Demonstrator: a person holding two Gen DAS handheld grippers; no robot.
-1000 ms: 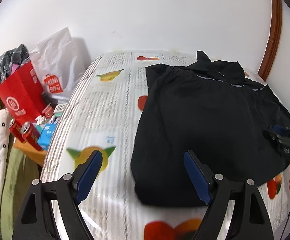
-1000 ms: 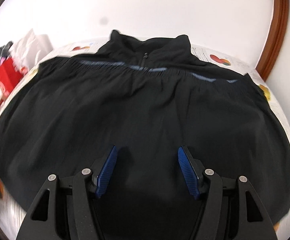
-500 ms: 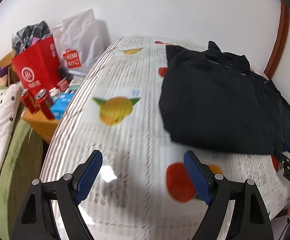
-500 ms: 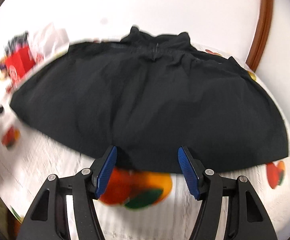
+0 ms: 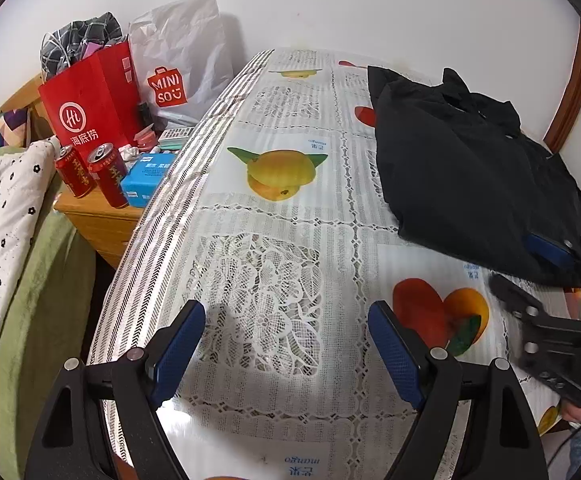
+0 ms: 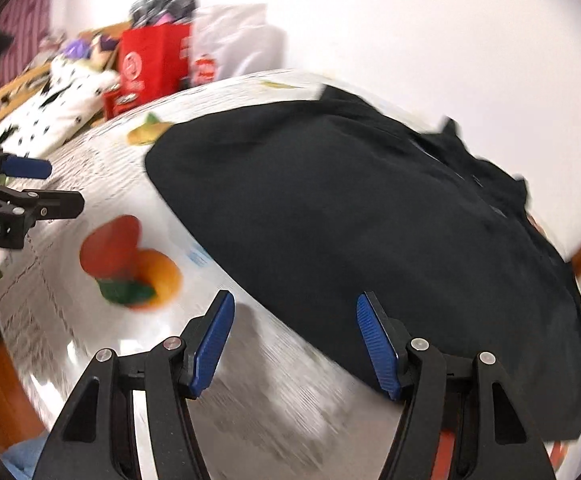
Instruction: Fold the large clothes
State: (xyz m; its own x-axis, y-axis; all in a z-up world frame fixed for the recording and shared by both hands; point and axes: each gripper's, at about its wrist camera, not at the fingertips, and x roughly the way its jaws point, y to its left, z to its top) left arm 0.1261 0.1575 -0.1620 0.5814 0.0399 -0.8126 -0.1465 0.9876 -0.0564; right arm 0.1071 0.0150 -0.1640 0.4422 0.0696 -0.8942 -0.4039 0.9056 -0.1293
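A black folded garment (image 5: 462, 168) lies on the right half of a table with a fruit-printed lace tablecloth (image 5: 274, 240). My left gripper (image 5: 286, 344) is open above bare cloth, well to the left of the garment, with nothing between its fingers. My right gripper (image 6: 294, 336) is open at the garment's (image 6: 370, 216) near hem: its right pad is over the black fabric, its left pad over the tablecloth, and nothing is pinched. The right wrist view is motion-blurred. Each gripper also shows in the other view: the right gripper (image 5: 530, 276) at the garment's near corner, the left gripper (image 6: 58, 186) at the far left.
Left of the table a wooden nightstand (image 5: 102, 216) carries two red cans (image 5: 90, 172), a blue box (image 5: 146, 180), a red paper bag (image 5: 90, 100) and a white shopping bag (image 5: 182, 64). A spotted quilt (image 5: 2, 200) lies further left. White wall behind; a wooden frame (image 5: 570, 88) at right.
Both grippers have drawn back off the garment toward the table's near edge. The left one has swung left over bare tablecloth; the right one has rolled and shifted to the hem. Jaws are unchanged.
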